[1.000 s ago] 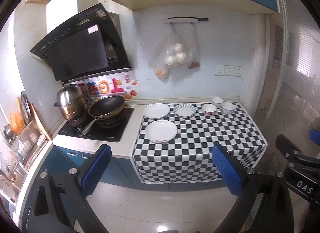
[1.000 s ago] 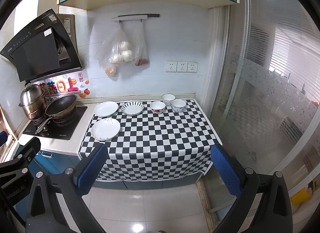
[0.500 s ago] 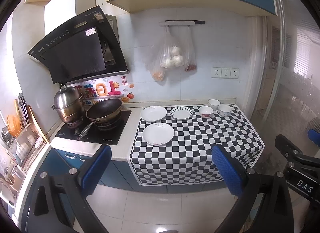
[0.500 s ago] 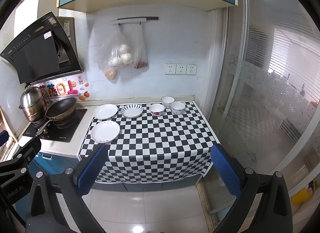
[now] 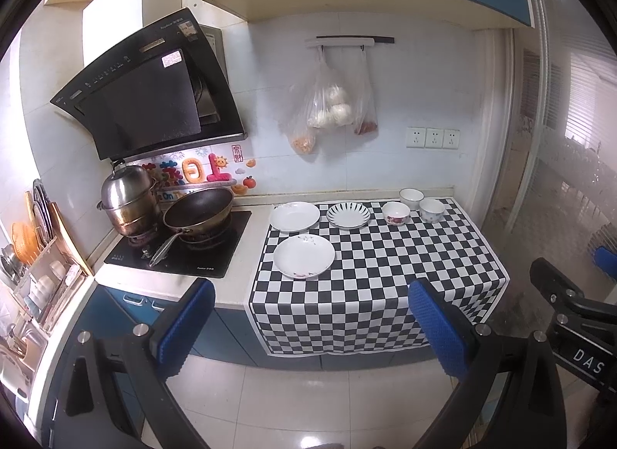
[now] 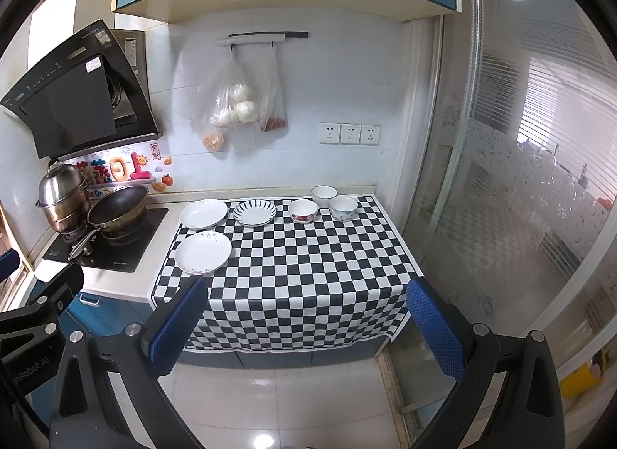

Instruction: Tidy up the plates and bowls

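Plates (image 5: pixel 304 256) number three; bowls (image 5: pixel 395 213) three; both grippers (image 5: pixel 308 327) (image 6: pixel 304 323) gape, holding nothing.

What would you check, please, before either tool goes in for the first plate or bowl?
1. Left tool open, nothing held: ok.
2. Right tool open, nothing held: ok.
3. Near plate lies alone on the checkered cloth, nothing on it: ok.
4. Three bowls, floral bowl included, upright: ok.
5. Plain plate and striped plate apart, not overlapping: ok.
6. Plates free of chips or grease: cannot tell.
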### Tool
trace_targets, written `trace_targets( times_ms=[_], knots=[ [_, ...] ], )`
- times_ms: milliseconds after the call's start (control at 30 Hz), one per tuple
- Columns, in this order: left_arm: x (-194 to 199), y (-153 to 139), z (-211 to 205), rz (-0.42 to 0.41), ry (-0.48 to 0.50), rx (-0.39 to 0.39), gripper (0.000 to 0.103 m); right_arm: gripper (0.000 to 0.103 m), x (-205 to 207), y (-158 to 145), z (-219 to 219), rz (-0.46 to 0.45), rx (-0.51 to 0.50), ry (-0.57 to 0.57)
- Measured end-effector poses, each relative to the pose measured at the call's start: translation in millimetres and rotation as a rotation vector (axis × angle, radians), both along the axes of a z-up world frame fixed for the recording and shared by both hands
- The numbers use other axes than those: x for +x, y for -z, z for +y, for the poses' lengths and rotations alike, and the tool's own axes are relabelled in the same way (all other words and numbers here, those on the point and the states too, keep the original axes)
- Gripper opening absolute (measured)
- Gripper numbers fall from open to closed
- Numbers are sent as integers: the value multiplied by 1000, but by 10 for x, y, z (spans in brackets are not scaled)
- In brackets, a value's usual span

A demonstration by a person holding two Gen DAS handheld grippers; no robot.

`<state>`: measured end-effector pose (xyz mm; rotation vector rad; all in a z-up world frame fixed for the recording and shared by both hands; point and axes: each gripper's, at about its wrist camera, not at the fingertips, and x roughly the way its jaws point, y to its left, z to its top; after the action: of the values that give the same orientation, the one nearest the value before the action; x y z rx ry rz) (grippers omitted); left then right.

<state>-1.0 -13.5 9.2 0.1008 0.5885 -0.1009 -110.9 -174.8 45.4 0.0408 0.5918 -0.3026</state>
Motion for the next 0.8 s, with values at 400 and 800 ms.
trace_targets(
  times_ms=[400, 800],
  knots=[
    [0, 22, 17, 2, 0, -1, 103, 103, 36, 40, 5, 4, -1, 7],
    [152, 74, 151, 19, -8, -14, 103, 103, 106, 83, 64, 14, 4, 3]
  ],
)
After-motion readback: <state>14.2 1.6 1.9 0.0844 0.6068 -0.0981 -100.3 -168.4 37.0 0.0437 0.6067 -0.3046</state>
